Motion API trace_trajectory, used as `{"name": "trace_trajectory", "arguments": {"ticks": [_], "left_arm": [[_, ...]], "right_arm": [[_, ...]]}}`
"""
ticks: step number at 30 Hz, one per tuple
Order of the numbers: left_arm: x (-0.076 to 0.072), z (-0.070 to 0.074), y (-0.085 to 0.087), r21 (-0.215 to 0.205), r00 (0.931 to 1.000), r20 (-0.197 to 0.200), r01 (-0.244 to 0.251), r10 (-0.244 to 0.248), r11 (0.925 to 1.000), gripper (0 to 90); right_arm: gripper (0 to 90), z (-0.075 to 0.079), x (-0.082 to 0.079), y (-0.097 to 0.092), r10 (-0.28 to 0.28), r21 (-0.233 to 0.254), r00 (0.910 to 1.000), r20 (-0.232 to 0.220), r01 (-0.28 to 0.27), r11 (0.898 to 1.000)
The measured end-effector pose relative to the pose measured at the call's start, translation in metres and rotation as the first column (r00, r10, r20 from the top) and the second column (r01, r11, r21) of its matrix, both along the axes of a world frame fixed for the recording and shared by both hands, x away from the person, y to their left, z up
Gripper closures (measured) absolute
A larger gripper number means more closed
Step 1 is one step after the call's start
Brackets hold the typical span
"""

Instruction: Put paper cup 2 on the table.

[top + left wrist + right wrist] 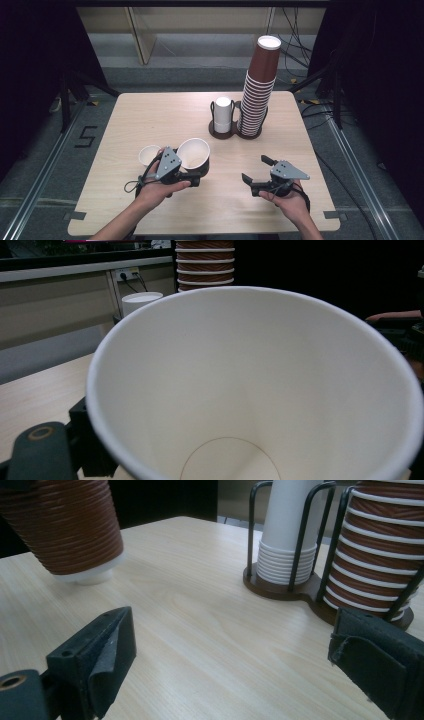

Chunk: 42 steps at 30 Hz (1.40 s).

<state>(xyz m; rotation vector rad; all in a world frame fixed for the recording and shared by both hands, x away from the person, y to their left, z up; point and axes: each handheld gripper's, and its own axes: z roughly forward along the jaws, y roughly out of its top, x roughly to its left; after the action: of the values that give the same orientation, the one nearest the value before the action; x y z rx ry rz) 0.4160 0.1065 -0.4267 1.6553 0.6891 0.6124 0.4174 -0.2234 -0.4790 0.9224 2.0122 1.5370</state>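
Nearest the person, the right gripper [256,170] has its fingers spread wide with nothing between them, above bare pale wooden surface [150,115]. The large brown ribbed paper cup with white inside [194,154] sits to its left, mouth up and tilted, clamped at the wall by the left gripper [192,177], so the left hand has it. A small white paper cup [149,154] stands just left of that cup. Beyond, the dark wire cup holder [235,131] carries a short white stack [223,114] and a tall brown stack [259,90], ahead of the right gripper's fingers
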Motion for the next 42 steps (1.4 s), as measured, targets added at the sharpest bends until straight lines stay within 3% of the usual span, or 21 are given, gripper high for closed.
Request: {"name": "trace_trajectory", "arguments": {"ticks": [1, 7, 8, 11, 14, 15, 20, 21, 23, 26, 31, 32, 34, 37, 42], "left_arm": [[0.0, 0.0, 0.001, 0.003, 1.0, 0.0, -0.002, 0.002, 1.0, 13.2], [-0.003, -0.003, 0.001, 0.015, 0.9999, -0.009, -0.011, 0.011, 0.9998, 13.2], [-0.003, -0.003, 0.001, 0.015, 0.9998, -0.012, -0.014, 0.014, 0.9998, 13.2], [-0.002, -0.003, 0.003, 0.013, 0.9996, -0.01, -0.027, 0.027, 0.9996, 13.2], [-0.012, -0.003, 0.01, 0.013, 0.9996, -0.001, -0.028, 0.028, 0.9995, 13.2], [-0.014, -0.003, 0.012, 0.015, 0.9997, -0.005, -0.023, 0.023, 0.9996, 13.1], [-0.031, -0.002, 0.027, 0.001, 0.9996, -0.021, -0.02, 0.02, 0.9998, 13.2], [-0.033, -0.002, 0.03, 0.004, 0.9997, -0.017, -0.018, 0.018, 0.9998, 13.2], [-0.038, -0.004, 0.037, 0.006, 0.9995, -0.02, -0.023, 0.023, 0.9997, 13.2], [-0.047, -0.006, 0.048, 0.02, 0.999, -0.034, -0.029, 0.03, 0.9994, 13.3], [-0.06, -0.008, 0.064, 0.025, 0.9986, -0.036, -0.038, 0.039, 0.999, 13.3], [-0.061, -0.008, 0.067, 0.03, 0.9986, -0.036, -0.038, 0.039, 0.9988, 13.3], [-0.065, -0.01, 0.073, 0.036, 0.9984, -0.037, -0.041, 0.043, 0.9985, 13.3], [-0.072, -0.011, 0.084, 0.038, 0.9967, -0.056, -0.057, 0.059, 0.9976, 13.4], [-0.078, -0.012, 0.097, 0.031, 0.9941, -0.064, -0.086, 0.088, 0.9958, 13.3]], "right_arm": [[5.6, 0.0, 0.002, -0.002, -0.013, -0.017, 0.9992, 0.038, 0.014, 1.0], [6.5, 0.001, 0.002, -0.007, -0.013, -0.019, 0.9997, 0.023, 0.013, 1.0], [6.6, 0.001, 0.001, -0.007, -0.018, -0.005, 0.9998, 0.0, 0.018, 1.0], [7.1, -0.001, 0.004, -0.01, -0.017, 0.0, 0.9998, 0.013, 0.017, 1.0], [8.1, 0.0, 0.003, -0.007, -0.04, 0.019, 0.9992, -0.01, 0.04, 0.999], [8.2, 0.0, 0.004, -0.008, -0.018, 0.016, 0.9995, 0.026, 0.018, 1.0], [8.2, 0.006, -0.001, -0.001, -0.011, 0.034, 0.9999, -0.013, 0.012, 0.999], [8.2, 0.007, 0.0, -0.001, -0.011, 0.02, 0.9998, 0.018, 0.011, 1.0], [8.2, 0.006, 0.0, 0.002, 0.008, 0.036, 0.9999, 0.009, -0.009, 0.999], [8.2, 0.005, 0.0, 0.0, 0.002, 0.011, 0.9998, 0.019, -0.002, 1.0], [8.2, 0.004, 0.0, -0.002, -0.019, 0.048, 0.9998, -0.005, 0.02, 0.999], [8.2, 0.004, 0.003, -0.004, -0.012, 0.025, 0.9996, 0.026, 0.011, 1.0], [8.2, 0.003, 0.002, -0.003, -0.009, 0.047, 0.9999, -0.005, 0.009, 0.999], [8.2, 0.002, 0.003, -0.004, -0.008, 0.012, 0.9999, 0.007, 0.008, 1.0], [8.2, 0.002, 0.003, -0.004, -0.011, 0.02, 0.9999, 0.005, 0.011, 1.0]]}}
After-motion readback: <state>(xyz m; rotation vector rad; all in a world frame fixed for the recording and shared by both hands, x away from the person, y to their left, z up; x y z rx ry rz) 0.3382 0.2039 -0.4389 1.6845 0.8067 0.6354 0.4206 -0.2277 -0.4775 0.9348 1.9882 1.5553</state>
